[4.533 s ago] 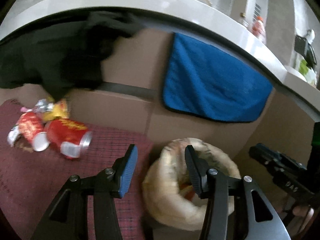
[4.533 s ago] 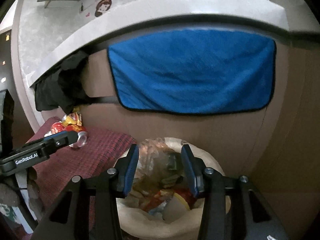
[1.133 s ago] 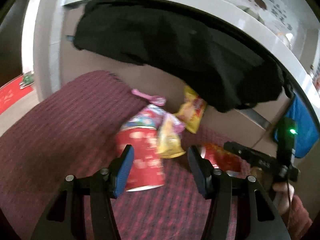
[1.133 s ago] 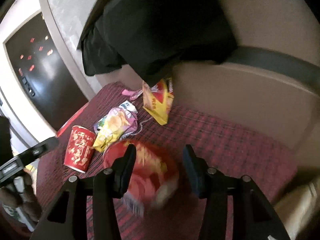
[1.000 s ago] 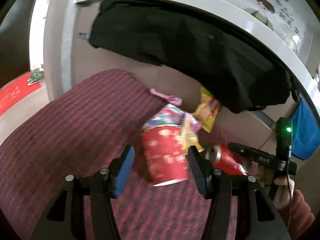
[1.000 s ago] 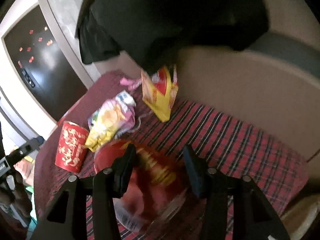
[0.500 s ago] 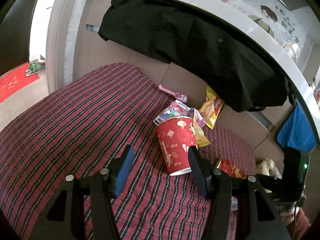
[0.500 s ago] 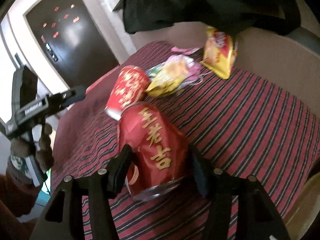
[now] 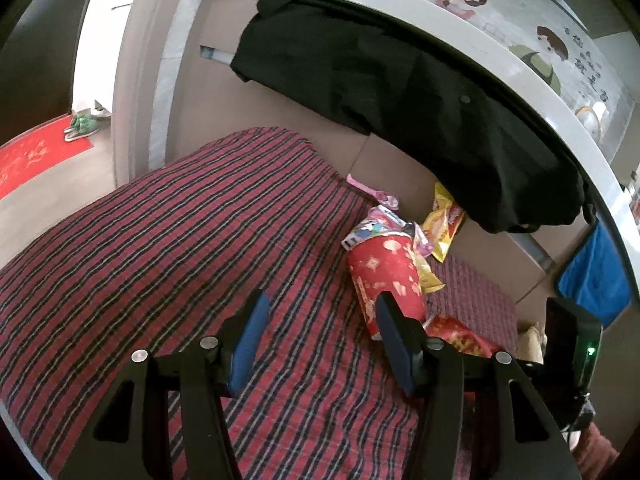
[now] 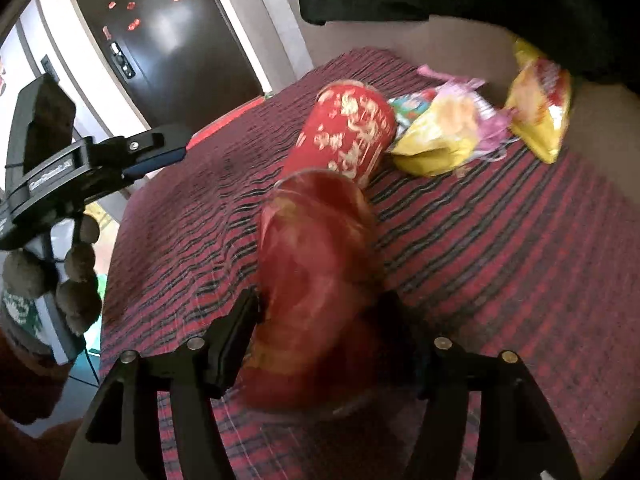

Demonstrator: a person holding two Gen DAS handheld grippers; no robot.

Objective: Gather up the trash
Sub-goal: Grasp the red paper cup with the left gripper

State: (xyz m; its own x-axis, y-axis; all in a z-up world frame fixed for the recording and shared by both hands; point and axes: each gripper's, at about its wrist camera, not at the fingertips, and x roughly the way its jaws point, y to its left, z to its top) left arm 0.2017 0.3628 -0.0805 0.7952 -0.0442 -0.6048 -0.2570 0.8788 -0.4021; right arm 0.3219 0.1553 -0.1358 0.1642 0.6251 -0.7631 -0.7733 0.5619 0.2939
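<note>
Right hand-held gripper (image 10: 316,320) clamps the can (image 10: 316,280). Left hand-held gripper (image 9: 320,332) wide, empty. Cup (image 9: 386,276) and wrappers (image 10: 452,136) remain on the bed (image 9: 168,248); most collecting left.

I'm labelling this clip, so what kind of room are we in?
Probably a home living room or entryway: a bench seat with a red plaid cover, a black coat draped over its backrest, shoes beside a red doormat, and a dark front door.
</note>
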